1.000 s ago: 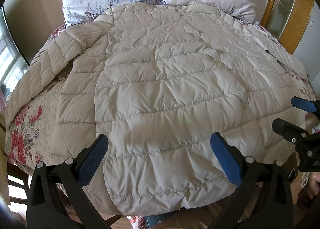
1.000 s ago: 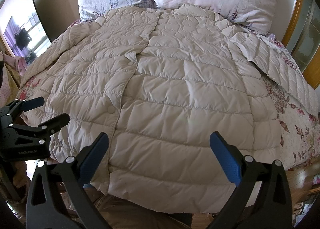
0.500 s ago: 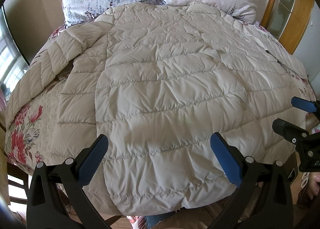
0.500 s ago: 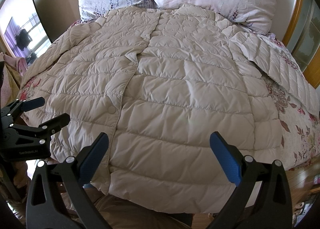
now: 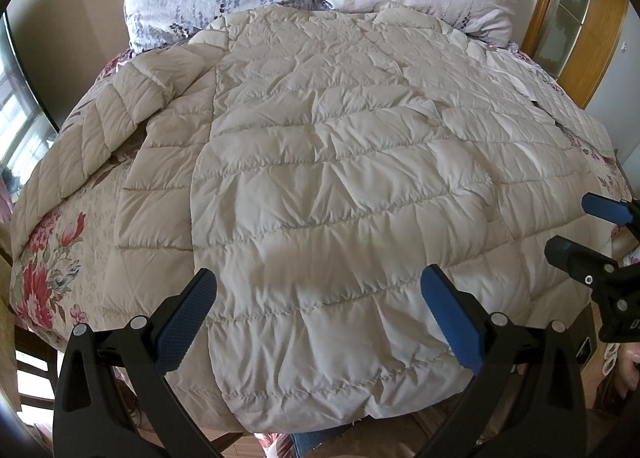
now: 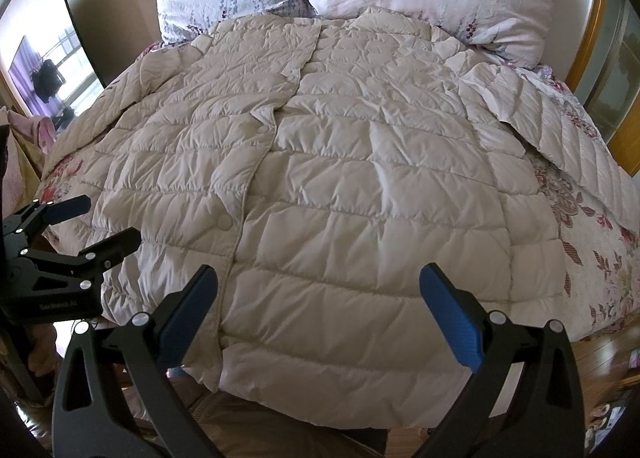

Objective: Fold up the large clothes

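Quilted coat [image 6: 360, 198] lies spread flat on the bed [image 6: 592, 258], sleeves out, ready for folding. Left gripper [image 5: 320, 310] and right gripper [image 6: 320, 302] hover above its hem, both spread apart, holding nothing.

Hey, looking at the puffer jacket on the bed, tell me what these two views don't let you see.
- Jacket hem: it drops over the bed's near edge, and the right tool covers part of it in the right wrist view.
- Left sleeve cuff: it runs off the left rim of the left wrist view.
- Right sleeve cuff: cut off by the right rim of the right wrist view.
- Back of the jacket: lies face down on the floral bedspread.
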A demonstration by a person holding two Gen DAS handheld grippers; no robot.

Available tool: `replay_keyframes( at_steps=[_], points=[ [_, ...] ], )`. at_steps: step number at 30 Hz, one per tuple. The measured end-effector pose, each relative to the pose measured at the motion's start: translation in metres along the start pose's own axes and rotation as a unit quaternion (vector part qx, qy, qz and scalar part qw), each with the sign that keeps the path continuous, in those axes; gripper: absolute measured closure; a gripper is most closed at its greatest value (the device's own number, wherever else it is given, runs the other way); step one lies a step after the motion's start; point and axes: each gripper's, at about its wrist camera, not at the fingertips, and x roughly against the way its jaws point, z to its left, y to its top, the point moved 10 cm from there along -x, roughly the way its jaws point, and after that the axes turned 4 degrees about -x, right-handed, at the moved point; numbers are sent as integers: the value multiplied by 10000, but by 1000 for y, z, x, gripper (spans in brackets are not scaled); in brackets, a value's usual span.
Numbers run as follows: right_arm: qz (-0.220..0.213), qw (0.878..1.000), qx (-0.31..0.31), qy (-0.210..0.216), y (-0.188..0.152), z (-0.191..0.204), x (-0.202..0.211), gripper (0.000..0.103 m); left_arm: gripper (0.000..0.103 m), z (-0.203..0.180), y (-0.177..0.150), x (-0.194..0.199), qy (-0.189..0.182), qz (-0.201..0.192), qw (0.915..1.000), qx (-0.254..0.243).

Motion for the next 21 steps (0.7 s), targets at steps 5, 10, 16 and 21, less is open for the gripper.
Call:
replay_keyframes(
  at_steps=[5,10,16,21],
  points=[
    [-18,9999,-50,86,6,1,-1,2,1,0,1,-3,-56,15,10000,-1],
    [-181,9985,-456,232,16,-17,-1,2,1,3,9,-3,-175,-62,9998,-29],
    [-437,9774,-1762,1086,38,-66,-6,2,1,6,23,-3,-377,-197,9991,26],
    [-707,9483,-2887,1114,49,-132,-8,2,1,15,38,-7,-258,-313,9992,68]
  ],
)
